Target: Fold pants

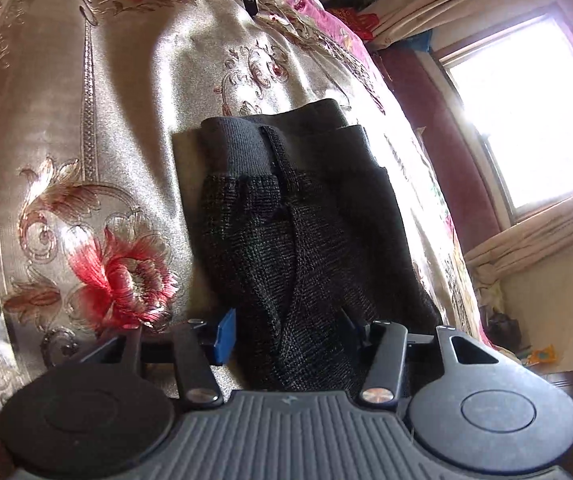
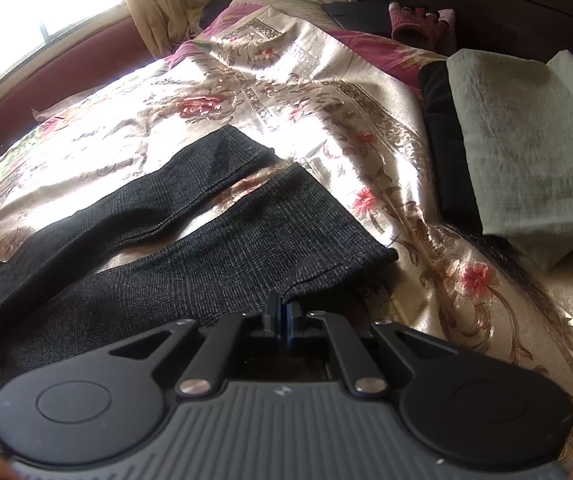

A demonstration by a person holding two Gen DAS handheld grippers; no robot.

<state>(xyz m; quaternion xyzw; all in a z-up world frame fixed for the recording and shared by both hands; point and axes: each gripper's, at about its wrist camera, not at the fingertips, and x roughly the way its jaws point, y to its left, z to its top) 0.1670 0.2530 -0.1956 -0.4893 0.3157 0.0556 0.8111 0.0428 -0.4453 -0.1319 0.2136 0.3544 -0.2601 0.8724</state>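
Dark grey knit pants [image 1: 298, 216] lie on a floral bedspread [image 1: 86, 128]. In the left wrist view their ribbed waistband [image 1: 238, 144] points away from me. My left gripper [image 1: 286, 332] is open, its fingers on either side of the fabric at the near end. In the right wrist view the two legs [image 2: 190, 216] lie spread apart on the bedspread [image 2: 366, 128]. My right gripper [image 2: 284, 312] is shut on the hem of the nearer leg [image 2: 326, 276].
A folded pale cushion [image 2: 526, 144] over a black item [image 2: 446, 140] lies at the right. A pink glove [image 2: 418, 24] and a dark flat object [image 2: 358, 16] lie at the bed's far end. A bright window [image 1: 526, 120] and a maroon bed frame [image 1: 438, 128] are alongside.
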